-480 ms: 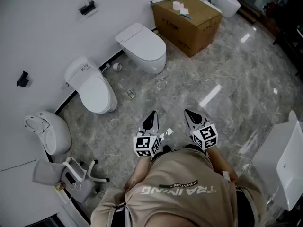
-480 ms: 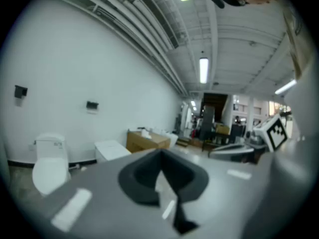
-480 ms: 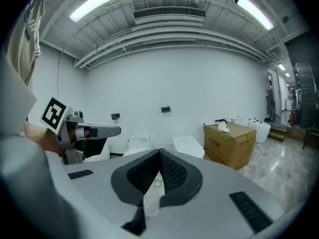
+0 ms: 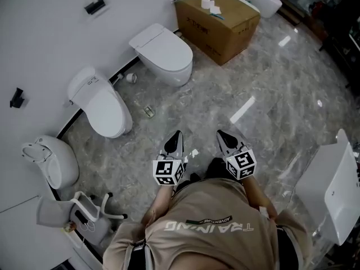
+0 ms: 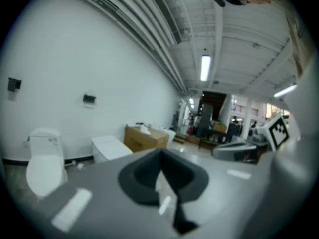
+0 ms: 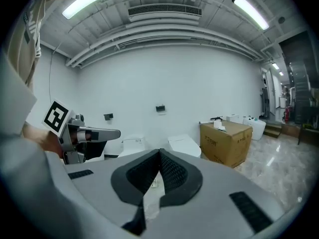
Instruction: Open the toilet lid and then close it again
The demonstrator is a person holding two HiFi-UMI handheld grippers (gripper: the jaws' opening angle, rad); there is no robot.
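Both tongs are held closed and empty, tips met, just ahead of the person's body: the left tongs [image 4: 176, 135] and the right tongs [image 4: 221, 134] are kept side by side above the marble floor [image 4: 270, 94], much as half a second before. The rounded toilet [image 4: 101, 107] by the wall is seen with its toilet lid [image 4: 104, 110] down, well apart from both tongs. It, the squarer toilet [image 4: 162, 50] and the cardboard box [image 4: 216, 24] have shifted slightly leftward in the head view.
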